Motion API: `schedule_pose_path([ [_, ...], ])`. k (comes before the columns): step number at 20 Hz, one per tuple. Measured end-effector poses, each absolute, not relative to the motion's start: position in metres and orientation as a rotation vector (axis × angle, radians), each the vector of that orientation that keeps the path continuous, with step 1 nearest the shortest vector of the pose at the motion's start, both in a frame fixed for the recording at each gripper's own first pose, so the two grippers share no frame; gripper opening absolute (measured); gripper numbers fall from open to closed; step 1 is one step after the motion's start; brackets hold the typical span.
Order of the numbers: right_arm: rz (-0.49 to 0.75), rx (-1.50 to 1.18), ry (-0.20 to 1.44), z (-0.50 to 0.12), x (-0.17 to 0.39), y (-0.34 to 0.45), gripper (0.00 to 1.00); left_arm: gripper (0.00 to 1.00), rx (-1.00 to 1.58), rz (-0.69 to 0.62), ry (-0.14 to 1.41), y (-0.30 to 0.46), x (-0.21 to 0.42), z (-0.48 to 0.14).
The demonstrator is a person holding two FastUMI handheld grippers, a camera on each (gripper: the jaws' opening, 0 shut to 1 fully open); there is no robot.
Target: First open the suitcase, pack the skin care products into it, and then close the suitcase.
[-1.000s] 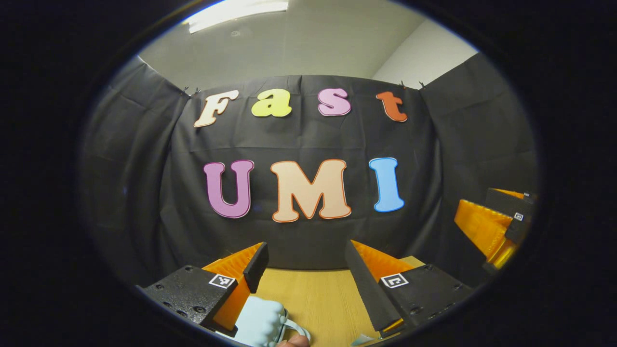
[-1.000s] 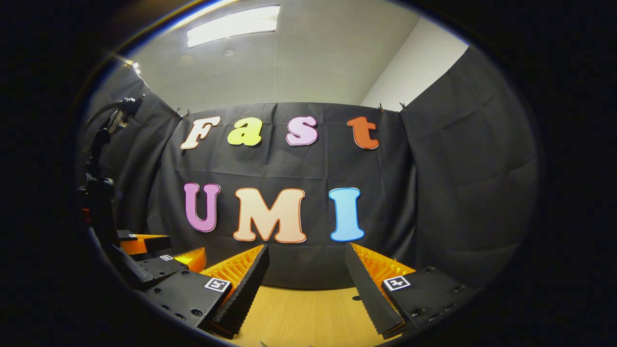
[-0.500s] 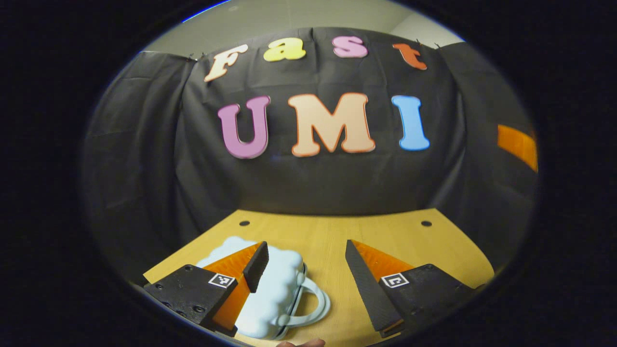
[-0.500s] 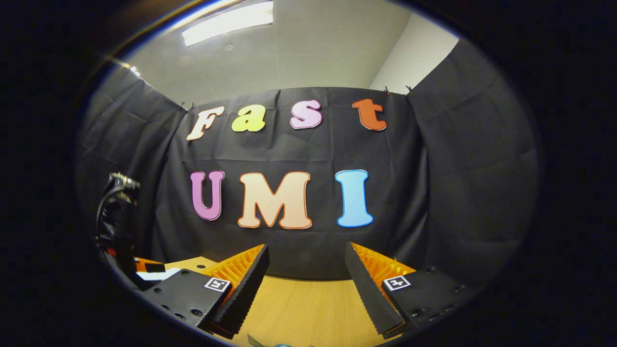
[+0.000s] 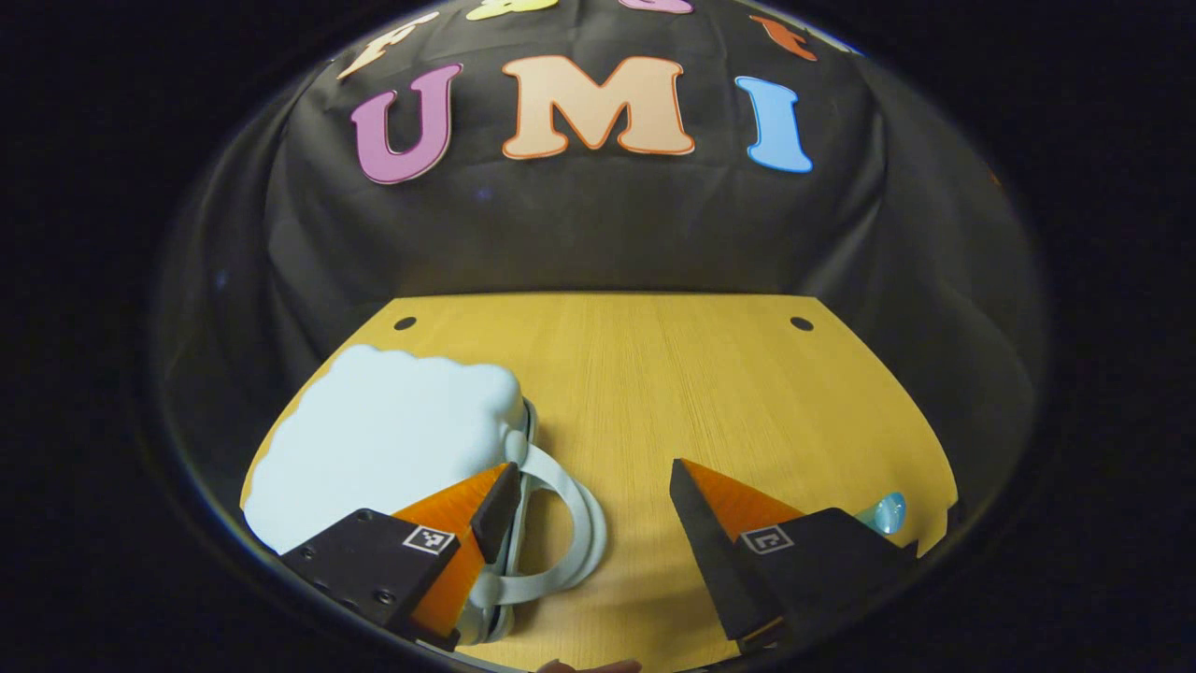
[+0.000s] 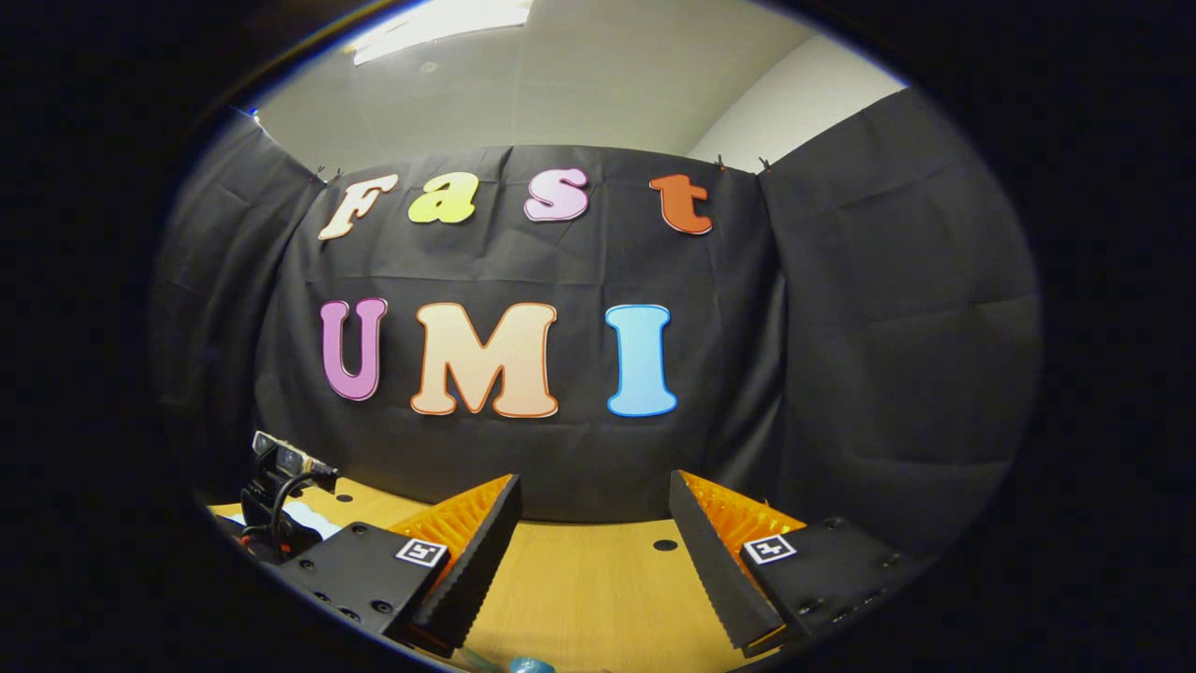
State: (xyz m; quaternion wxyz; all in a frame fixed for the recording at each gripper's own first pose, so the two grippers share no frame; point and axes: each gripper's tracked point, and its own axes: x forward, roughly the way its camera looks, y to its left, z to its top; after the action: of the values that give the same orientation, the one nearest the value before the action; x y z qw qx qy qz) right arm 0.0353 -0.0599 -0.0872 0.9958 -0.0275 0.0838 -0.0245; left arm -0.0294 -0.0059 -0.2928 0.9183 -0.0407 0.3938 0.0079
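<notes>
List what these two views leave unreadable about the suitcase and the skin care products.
- Suitcase, left gripper view: its near end sits behind the left tongs, so the clasp and whether it is latched are hidden.
- Teal item, left gripper view: mostly behind the tongs' own right finger; its kind is unclear.
- Teal item, right gripper view: cut off at the bottom edge, below the right tongs.
</notes>
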Motion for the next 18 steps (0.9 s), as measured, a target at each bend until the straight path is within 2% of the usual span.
schedule_pose_path([
  [7,-0.079,-0.073,0.174,-0.086,0.032,-0.069,0.99,0.95,-0.110,0.040,1.041,-0.004,-0.041,-0.350],
  [10,-0.067,-0.079,0.180,-0.088,0.031,-0.064,0.99,0.92,-0.136,0.028,1.110,-0.010,-0.044,-0.368],
  [14,-0.050,-0.096,0.182,-0.088,0.030,-0.060,0.99,0.92,-0.195,-0.004,1.167,-0.019,-0.045,-0.383],
  [16,-0.050,-0.101,0.178,-0.087,0.030,-0.062,0.99,0.73,-0.165,0.017,1.175,-0.011,-0.047,-0.384],
  [17,-0.051,-0.097,0.175,-0.086,0.030,-0.062,0.99,0.52,-0.150,0.026,1.175,-0.006,-0.047,-0.384],
  [18,-0.052,-0.093,0.172,-0.086,0.030,-0.063,0.99,0.39,-0.160,0.020,1.174,-0.005,-0.048,-0.384],
])
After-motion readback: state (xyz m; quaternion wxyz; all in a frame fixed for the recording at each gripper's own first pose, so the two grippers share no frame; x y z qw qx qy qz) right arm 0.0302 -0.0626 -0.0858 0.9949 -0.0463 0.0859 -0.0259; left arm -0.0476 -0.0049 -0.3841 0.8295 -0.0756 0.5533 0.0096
